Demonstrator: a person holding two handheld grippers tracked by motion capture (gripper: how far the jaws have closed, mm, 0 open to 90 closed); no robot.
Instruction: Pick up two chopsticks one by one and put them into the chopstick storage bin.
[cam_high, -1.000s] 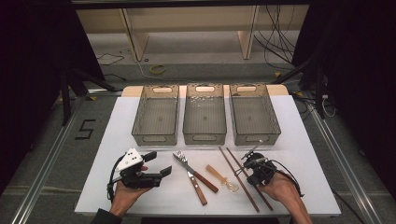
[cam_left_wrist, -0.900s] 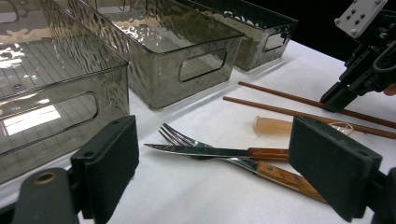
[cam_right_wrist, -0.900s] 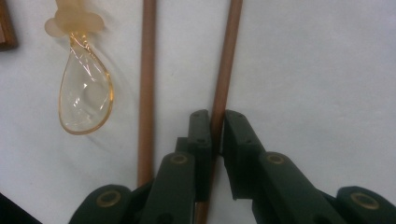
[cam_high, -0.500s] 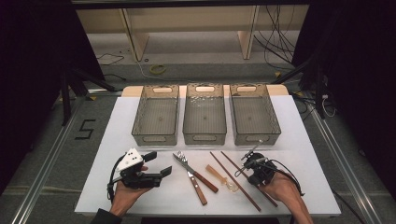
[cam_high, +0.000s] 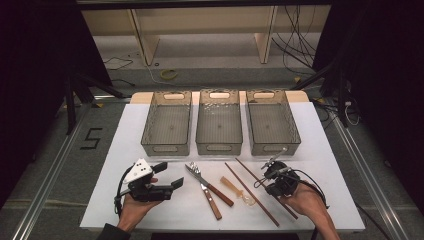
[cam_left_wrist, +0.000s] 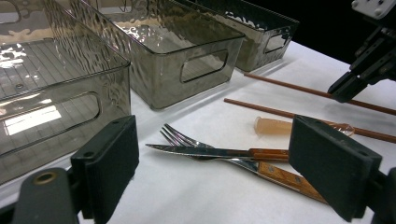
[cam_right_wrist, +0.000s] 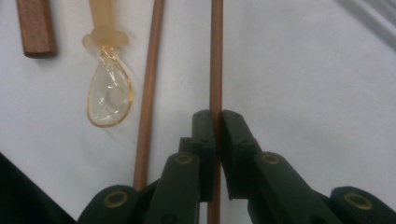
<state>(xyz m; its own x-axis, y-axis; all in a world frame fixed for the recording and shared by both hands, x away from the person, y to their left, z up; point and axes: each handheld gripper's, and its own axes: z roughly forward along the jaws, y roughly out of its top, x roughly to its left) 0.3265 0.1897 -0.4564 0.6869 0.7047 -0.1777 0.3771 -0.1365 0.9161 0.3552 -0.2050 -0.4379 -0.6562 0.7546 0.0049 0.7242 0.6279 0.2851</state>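
The left gripper (cam_high: 169, 176) rests with jaws wide apart beside the crossed knife (cam_high: 204, 181) and fork (cam_high: 207, 190). A clear spoon (cam_high: 239, 191) lies mid-table — then the right gripper (cam_right_wrist: 215, 122), clamped on one chopstick (cam_right_wrist: 215, 51).

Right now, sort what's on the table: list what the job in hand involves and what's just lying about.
In use:
- right tool, shut on one chopstick
- likely the three bins, empty, where cutlery would go

Lying about for now:
- second chopstick
- clear spoon
- knife crossed over fork
- left tool, open, holding nothing
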